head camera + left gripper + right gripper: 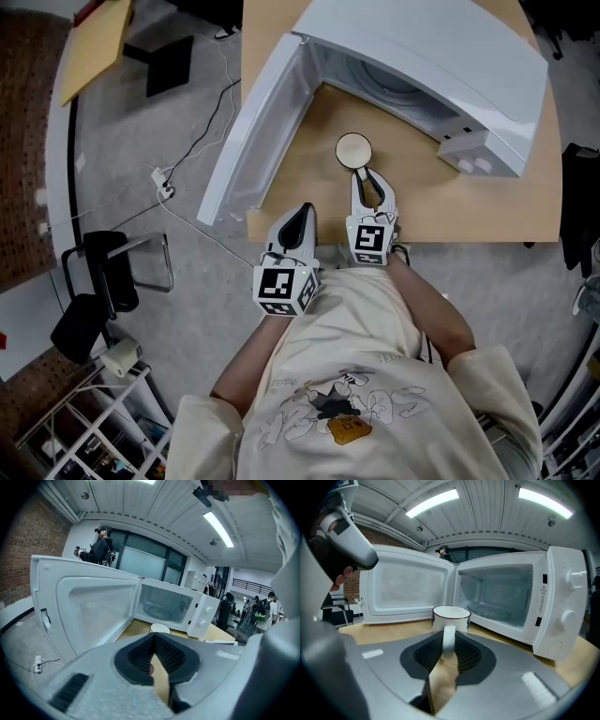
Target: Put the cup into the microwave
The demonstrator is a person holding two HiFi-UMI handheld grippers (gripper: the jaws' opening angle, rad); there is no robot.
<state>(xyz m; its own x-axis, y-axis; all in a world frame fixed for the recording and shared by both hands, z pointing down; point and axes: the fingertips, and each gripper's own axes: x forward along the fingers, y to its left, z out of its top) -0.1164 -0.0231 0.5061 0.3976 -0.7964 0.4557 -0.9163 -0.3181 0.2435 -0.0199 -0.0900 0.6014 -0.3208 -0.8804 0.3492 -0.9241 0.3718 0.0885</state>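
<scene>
A white cup (353,148) with a dark rim stands on the wooden table (469,206), just in front of the open white microwave (422,56). My right gripper (366,176) reaches the cup from the near side. In the right gripper view its pads close on the cup's handle (448,641), with the cup (451,613) upright beyond and the empty microwave cavity (501,592) behind it. My left gripper (302,214) hovers at the table's front edge, shut on nothing. Over its tips (153,637) in the left gripper view I see the cup (160,628) and microwave (164,604).
The microwave door (253,131) swings out past the table's left edge. A black chair (112,272) and a power cable (187,159) are on the floor to the left. A wire rack (84,422) stands at the lower left. People (262,611) stand far off.
</scene>
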